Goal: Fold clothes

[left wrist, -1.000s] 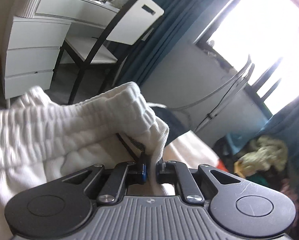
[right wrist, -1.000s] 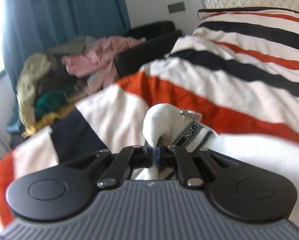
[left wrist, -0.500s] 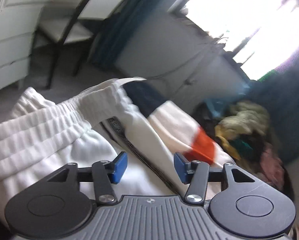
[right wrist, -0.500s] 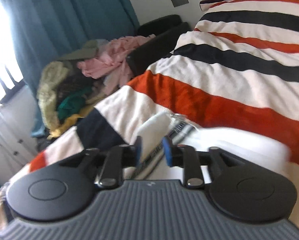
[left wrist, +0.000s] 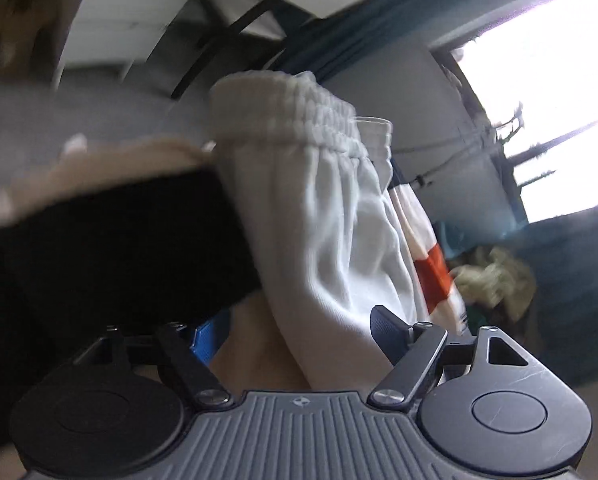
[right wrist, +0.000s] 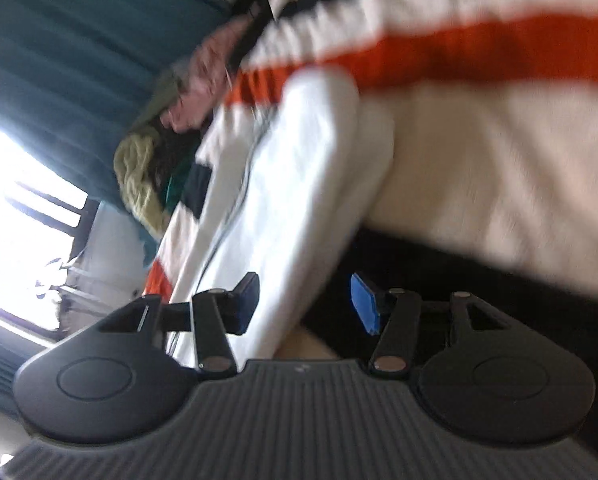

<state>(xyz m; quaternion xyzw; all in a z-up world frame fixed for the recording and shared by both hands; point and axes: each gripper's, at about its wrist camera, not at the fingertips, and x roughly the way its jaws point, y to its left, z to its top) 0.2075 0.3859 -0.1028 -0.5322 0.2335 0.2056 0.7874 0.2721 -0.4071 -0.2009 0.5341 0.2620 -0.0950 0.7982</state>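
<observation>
White shorts with an elastic waistband (left wrist: 323,216) lie folded on a striped blanket (left wrist: 427,264). My left gripper (left wrist: 295,332) is open, its jaws wide apart on either side of the shorts' near edge, not gripping it. In the right wrist view the same white shorts (right wrist: 299,184) run from the jaws up across the blanket (right wrist: 499,132). My right gripper (right wrist: 305,306) is open with the shorts' edge between its blue pads (right wrist: 365,306). Both views are tilted and blurred.
A pile of mixed clothes (right wrist: 151,168) sits by the teal curtain (right wrist: 59,60) and bright window (left wrist: 547,92). It also shows in the left wrist view (left wrist: 495,276). A black-framed chair (left wrist: 267,8) and white drawers stand behind.
Both grippers let go of the white shorts and opened wide. Both cameras have rolled and dropped low beside the shorts, which now lie on the blanket.
</observation>
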